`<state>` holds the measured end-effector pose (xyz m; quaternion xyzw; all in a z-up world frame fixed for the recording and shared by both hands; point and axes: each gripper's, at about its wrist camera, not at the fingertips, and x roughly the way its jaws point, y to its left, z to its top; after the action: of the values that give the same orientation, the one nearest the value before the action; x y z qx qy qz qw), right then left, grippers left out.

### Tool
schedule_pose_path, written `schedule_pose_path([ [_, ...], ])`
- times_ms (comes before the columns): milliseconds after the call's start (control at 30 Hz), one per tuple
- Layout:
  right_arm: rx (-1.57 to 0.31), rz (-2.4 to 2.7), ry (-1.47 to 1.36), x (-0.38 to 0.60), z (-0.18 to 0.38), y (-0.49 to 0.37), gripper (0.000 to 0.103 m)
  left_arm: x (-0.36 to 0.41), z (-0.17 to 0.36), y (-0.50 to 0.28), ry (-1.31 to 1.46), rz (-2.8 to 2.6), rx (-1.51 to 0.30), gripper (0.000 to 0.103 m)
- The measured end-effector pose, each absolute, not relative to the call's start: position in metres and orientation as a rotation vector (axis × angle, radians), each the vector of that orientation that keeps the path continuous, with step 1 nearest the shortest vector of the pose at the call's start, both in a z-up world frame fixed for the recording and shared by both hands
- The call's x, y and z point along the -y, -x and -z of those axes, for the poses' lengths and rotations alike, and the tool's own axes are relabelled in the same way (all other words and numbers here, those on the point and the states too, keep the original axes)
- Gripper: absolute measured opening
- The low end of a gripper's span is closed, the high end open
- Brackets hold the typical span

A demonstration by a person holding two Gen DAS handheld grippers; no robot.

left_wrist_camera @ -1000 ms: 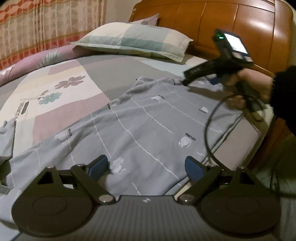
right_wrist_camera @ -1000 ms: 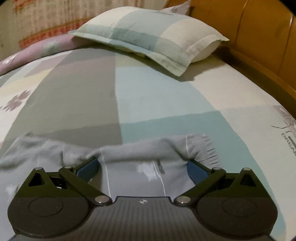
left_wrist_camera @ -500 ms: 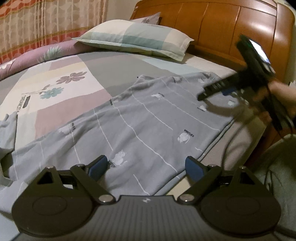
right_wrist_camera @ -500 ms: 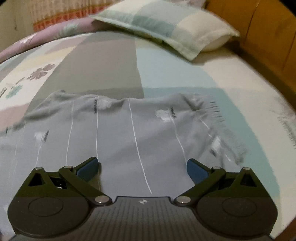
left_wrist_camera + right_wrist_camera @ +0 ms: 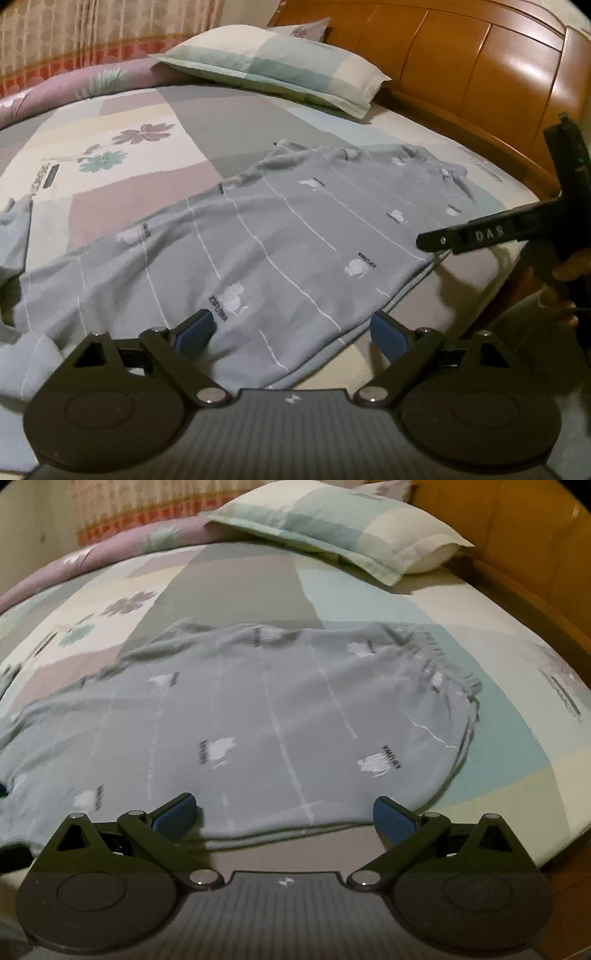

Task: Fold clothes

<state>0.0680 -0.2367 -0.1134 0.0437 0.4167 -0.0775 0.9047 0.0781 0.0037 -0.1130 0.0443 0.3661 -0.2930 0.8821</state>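
Left wrist view: left gripper (image 5: 291, 328), fingers spread, empty, above the near hem of a grey garment (image 5: 280, 236) lying flat on the bed (image 5: 122, 155). Right gripper (image 5: 476, 234) at the garment's right edge; finger state not discernible here. Pillow (image 5: 273, 66) by headboard (image 5: 480, 74).

Right wrist view: right gripper (image 5: 284, 812), fingers spread, empty, over the garment (image 5: 258, 709) hem.

grey garment (image 5: 280, 236) — white stripes, small white prints — spread flat, unfolded, across the bed.
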Motion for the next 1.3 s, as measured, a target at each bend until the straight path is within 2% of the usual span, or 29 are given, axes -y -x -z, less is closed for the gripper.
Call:
schedule_pose_path([
  [233, -0.851, 0.089, -0.087, 0.211, 0.098, -0.047, 0.103, -0.006, 0.105, -0.085, -0.075, 0.573, -0.815, 0.094],
  [433, -0.751, 0.016, -0.043, 0.190, 0.062, -0.033, 0.103, -0.031, 0.034, -0.108, -0.175, 0.423, -0.772, 0.094],
  [600, -0.693, -0.072, -0.089, 0.179, 0.042, -0.022, 0.103, -0.049, -0.009, -0.151, -0.295, 0.235, -0.843, 0.094],
  [800, -0.710, -0.139, -0.097, 0.167, 0.039, -0.020, 0.103, -0.053, 0.029, -0.194, -0.449, 0.079, -0.977, 0.094],
  [1000, -0.741, -0.132, -0.106, 0.162, 0.045, -0.034, 0.103, -0.065, 0.075, -0.214, -0.482, 0.034, -1.053, 0.094],
  [1300, -0.766, -0.124, -0.084, 0.152, 0.047, -0.048, 0.103, -0.095, 0.085, -0.210, -0.557, -0.020, -1.034, 0.094],
])
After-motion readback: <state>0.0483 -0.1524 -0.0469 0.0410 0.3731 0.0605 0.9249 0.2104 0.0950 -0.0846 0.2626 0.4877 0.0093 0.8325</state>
